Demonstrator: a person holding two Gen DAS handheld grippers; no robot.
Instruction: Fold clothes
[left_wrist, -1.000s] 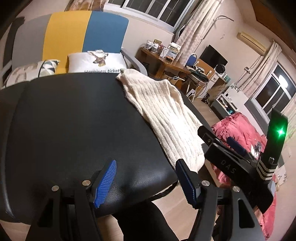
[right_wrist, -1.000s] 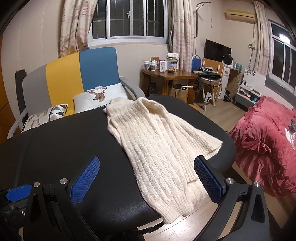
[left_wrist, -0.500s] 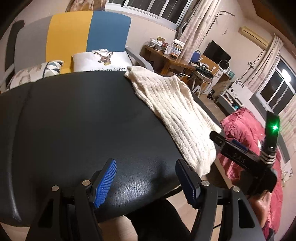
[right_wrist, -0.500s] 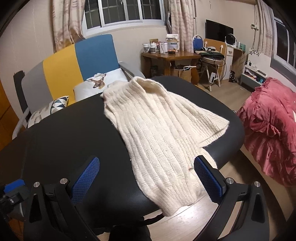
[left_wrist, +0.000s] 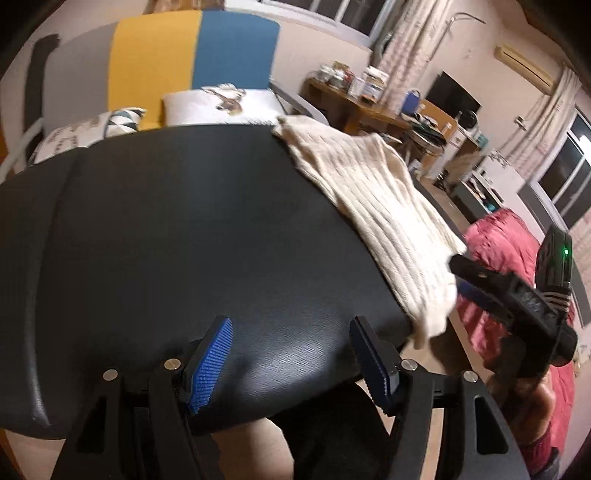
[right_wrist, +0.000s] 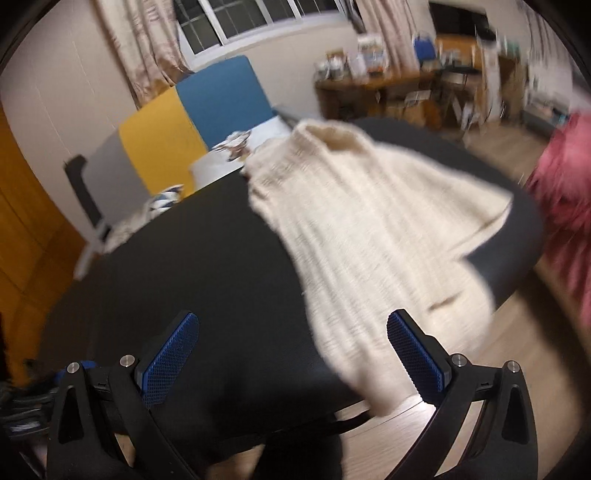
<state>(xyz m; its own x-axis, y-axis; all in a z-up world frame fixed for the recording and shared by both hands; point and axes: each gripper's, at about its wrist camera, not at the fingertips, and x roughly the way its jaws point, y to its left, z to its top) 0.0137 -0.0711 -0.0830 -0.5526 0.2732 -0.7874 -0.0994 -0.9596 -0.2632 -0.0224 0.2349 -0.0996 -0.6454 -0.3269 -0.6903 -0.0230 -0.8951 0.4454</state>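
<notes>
The sweater (right_wrist: 369, 229) lies on the black table (left_wrist: 184, 221), its near end hanging off. It looks soft and floppy. Left gripper (left_wrist: 291, 363) and right gripper (right_wrist: 295, 354) stand apart, empty; that hanging hem looks easiest to pinch.

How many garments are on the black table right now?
1: the cream knit sweater lies on the black table's right side, its near end draping over the edge. Nothing else shows there.

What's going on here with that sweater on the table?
A person holds a hand-held gripper in each hand over a black table to fold clothes. A cream sweater lies spread on the table, its near end hanging over the edge. Both the left hand-held gripper and the right hand-held gripper are open and hold nothing; the sweater is not yet gripped or folded.
</notes>
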